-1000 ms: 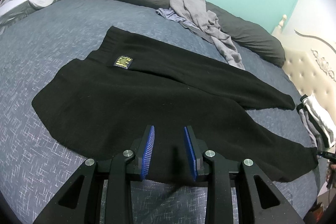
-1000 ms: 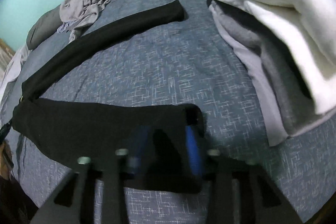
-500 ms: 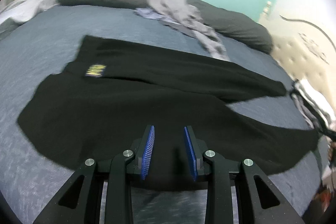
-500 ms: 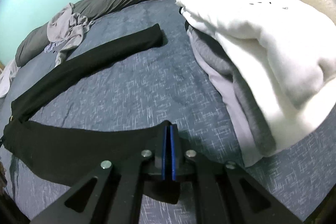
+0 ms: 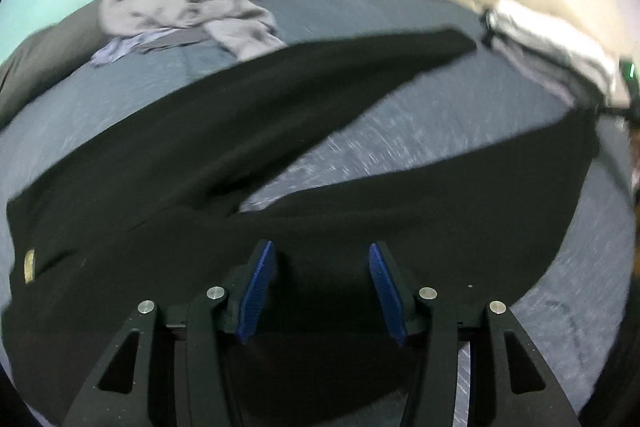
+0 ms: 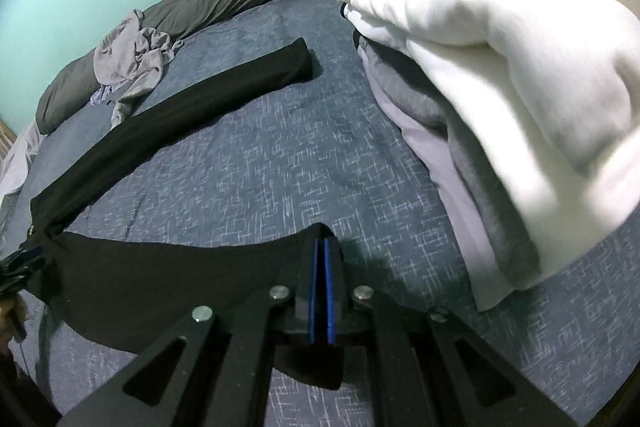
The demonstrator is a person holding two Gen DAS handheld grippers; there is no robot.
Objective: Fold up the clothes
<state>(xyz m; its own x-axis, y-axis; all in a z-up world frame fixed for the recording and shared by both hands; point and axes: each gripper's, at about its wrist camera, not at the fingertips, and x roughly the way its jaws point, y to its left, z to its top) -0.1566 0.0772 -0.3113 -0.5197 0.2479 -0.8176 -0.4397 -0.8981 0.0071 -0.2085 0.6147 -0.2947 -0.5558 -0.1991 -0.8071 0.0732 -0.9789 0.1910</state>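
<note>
Currently the right tool (image 6: pixel 320 287) is clamped on one trouser-leg hem of the black trousers (image 5: pixel 200 155); the left tool (image 5: pixel 322 289) is opening, empty, above the fabric. Next: grip there, then fold.

Bare blue bedspread (image 6: pixel 256 163) between black trouser legs (image 6: pixel 192 107); folded stack (image 6: pixel 500 107) blocking right.

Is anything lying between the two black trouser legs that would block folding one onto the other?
Nothing visible: only bare blue bedsheet separates the near leg from the far leg.
</note>
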